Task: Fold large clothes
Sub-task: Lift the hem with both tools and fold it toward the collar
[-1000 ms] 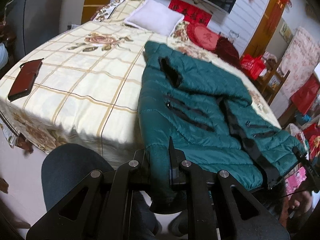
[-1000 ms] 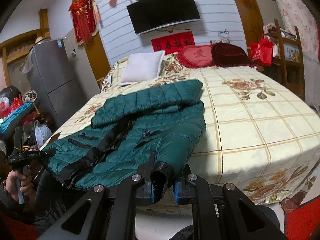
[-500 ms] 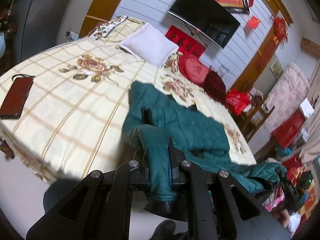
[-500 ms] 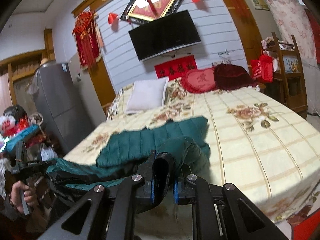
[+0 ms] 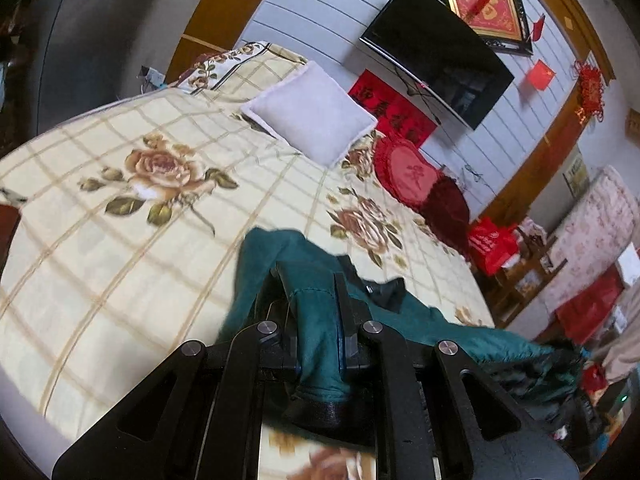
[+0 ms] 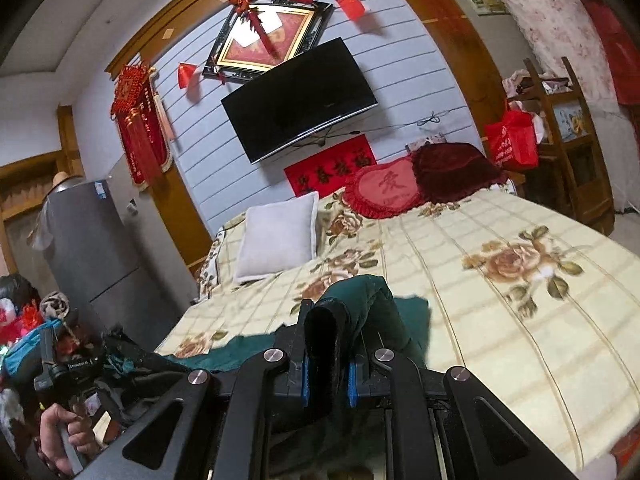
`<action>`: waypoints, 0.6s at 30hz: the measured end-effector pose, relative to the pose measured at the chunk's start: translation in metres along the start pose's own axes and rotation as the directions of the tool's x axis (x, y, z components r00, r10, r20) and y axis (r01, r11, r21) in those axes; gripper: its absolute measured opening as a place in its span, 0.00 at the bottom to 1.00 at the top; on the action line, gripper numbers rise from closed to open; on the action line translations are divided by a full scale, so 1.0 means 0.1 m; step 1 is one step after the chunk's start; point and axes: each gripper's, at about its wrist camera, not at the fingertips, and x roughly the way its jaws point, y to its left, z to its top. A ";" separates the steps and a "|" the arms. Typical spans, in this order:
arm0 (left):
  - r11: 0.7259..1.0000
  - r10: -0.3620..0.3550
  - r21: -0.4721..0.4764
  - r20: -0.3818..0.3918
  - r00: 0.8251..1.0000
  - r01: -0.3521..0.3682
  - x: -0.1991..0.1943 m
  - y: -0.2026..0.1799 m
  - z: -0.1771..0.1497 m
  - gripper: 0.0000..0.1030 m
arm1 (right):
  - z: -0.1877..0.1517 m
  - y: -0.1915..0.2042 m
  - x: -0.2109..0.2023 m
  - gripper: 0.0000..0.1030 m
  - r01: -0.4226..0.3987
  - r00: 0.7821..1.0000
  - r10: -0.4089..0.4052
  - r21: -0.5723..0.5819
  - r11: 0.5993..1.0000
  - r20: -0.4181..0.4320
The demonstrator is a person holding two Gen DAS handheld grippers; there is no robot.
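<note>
green jacket no longer spread flat across bed; near hem now lifted off bedspread, body bunched and hanging in fold between both tools. left tool higher and further over bed than a second ago, sleeve cuff clamped in it riding up with it. right tool likewise raised and carried forward with its black cuff. more bare bedspread exposed; phone case slid to left edge of left view.
</note>
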 end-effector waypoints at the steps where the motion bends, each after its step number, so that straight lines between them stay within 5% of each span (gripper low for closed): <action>1: 1.000 0.010 0.001 0.001 1.000 -0.010 0.10 -0.01 0.03 0.10 | 0.04 0.01 0.11 0.12 0.009 1.000 -0.009 -0.004 1.000 -0.004; 10: 0.986 0.162 0.034 -0.045 0.986 -0.160 1.34 0.14 0.13 0.10 | 0.06 -0.21 1.45 0.12 0.169 0.980 -0.169 -0.009 0.986 -0.101; 18: 0.974 0.196 0.113 -0.010 0.981 -0.194 1.91 0.10 0.13 0.13 | -0.12 -0.55 2.29 0.12 0.238 0.952 -0.240 -0.032 0.971 -0.190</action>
